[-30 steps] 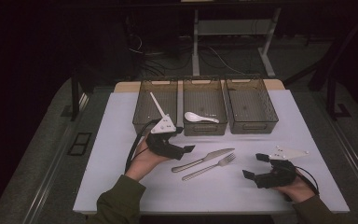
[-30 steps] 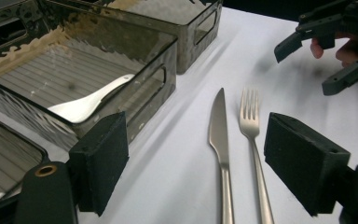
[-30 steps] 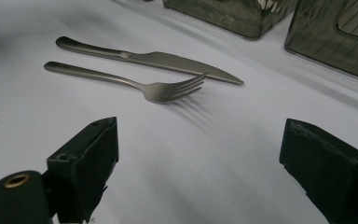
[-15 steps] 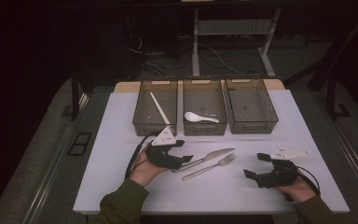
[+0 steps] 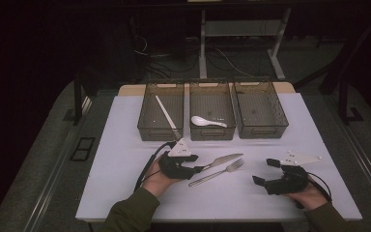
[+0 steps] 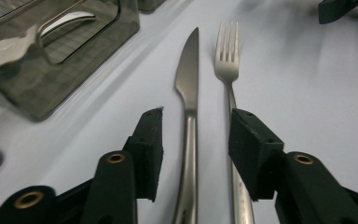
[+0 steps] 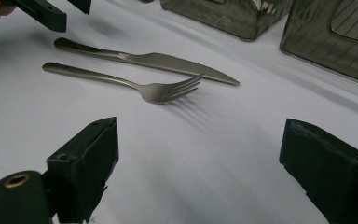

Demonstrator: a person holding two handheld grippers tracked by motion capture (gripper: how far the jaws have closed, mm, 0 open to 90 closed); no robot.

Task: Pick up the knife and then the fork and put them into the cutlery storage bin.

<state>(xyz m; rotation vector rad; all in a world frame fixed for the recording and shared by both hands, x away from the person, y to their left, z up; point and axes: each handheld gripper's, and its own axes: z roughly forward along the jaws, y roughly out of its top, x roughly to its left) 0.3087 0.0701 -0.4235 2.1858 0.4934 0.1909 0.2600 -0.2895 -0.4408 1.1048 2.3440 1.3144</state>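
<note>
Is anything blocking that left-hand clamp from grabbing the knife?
Nothing visible does. The left gripper, its jaws just closing, already straddles the knife handle, with bare white table around it. The fork lies close beside the knife, its handle running under the right-hand jaw, so it could get nudged.

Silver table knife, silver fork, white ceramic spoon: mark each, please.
Silver table knife (image 6: 187,79), left gripper view, on the blade.
Silver fork (image 6: 226,70), left gripper view, below the tines.
White ceramic spoon (image 5: 199,120), high view, on the bowl.

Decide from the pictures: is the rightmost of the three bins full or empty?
Empty: the rightmost bin shows only its bare mesh floor, while the other two bins hold utensils.
</note>
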